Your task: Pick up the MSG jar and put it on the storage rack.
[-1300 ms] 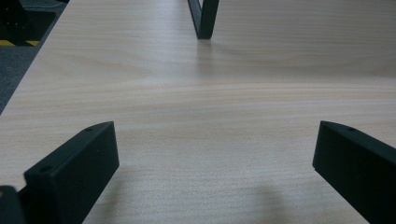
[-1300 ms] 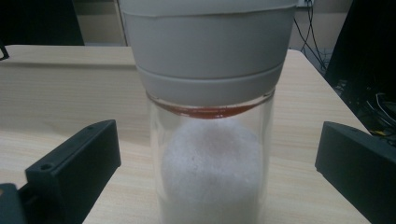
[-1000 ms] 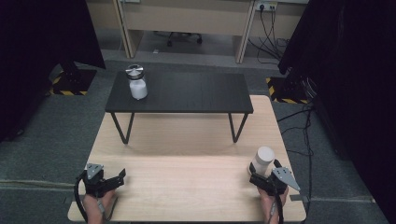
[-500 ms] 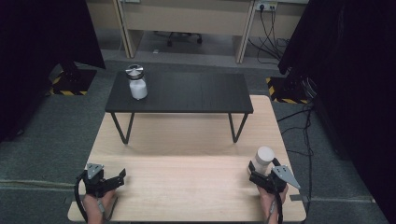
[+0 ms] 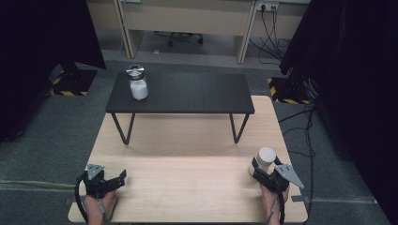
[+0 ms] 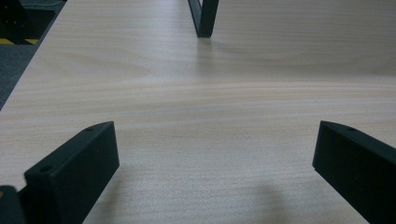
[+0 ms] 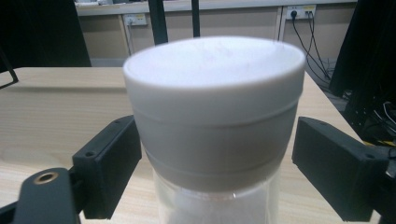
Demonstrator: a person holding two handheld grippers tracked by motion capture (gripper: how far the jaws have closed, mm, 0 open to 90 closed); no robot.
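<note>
Handheld grippers: appearance

The left gripper (image 5: 114, 180) is showing black blocky jaws, each carrying a small screw hole near its tip; a grey three-cornered plate is sitting on top and a black cable is looping off its rear; the right gripper (image 5: 264, 168) is wearing the same black body, a larger pale grey pointed plate, and a brass-ringed hole on a black bracket.

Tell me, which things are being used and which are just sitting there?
Being used: the right gripper, its jaws just now closing around the white-lidded jar; the wooden table under it.

Just sitting there: the left gripper, open and empty; the metal-lidded jar; the black table it stands on.
</note>
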